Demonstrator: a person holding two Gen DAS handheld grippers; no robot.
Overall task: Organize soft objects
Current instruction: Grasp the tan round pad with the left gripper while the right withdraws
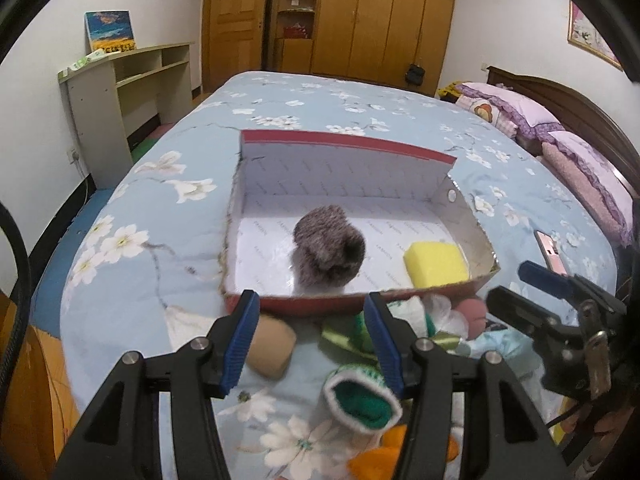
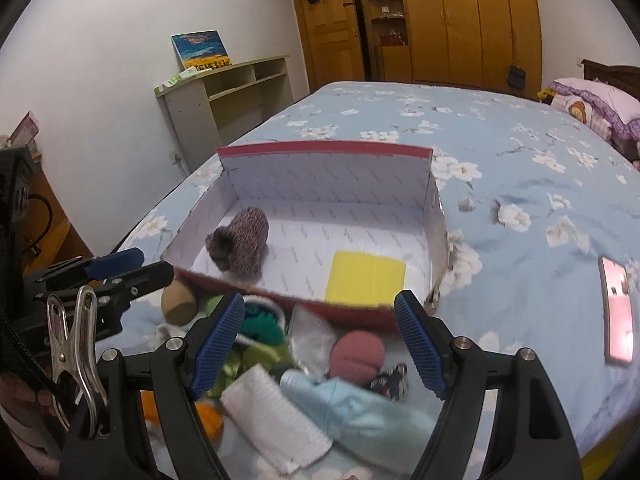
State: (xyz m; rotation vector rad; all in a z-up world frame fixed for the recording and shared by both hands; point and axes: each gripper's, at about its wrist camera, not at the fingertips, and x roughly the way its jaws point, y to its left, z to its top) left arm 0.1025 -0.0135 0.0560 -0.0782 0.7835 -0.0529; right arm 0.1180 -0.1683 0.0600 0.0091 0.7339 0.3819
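Left claw [image 1: 312, 338] wide open, empty | right claw [image 2: 320, 344] wide open, empty, above pile beside box [image 2: 304, 308]

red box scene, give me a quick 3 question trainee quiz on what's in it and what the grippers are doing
1. True or false: the yellow sponge lies inside the red box.
2. Which item shares the box with it? A) pink ball B) grey-brown knit hat C) white ribbed cloth
3. Fill in: both grippers are ____ and hold nothing.

Key:
1. True. It sits near the box's front wall.
2. B. The grey-brown knit hat is in the box; the pink ball and white ribbed cloth lie on the bed in front of it.
3. Open. The left gripper and right gripper hover over the pile with jaws spread.
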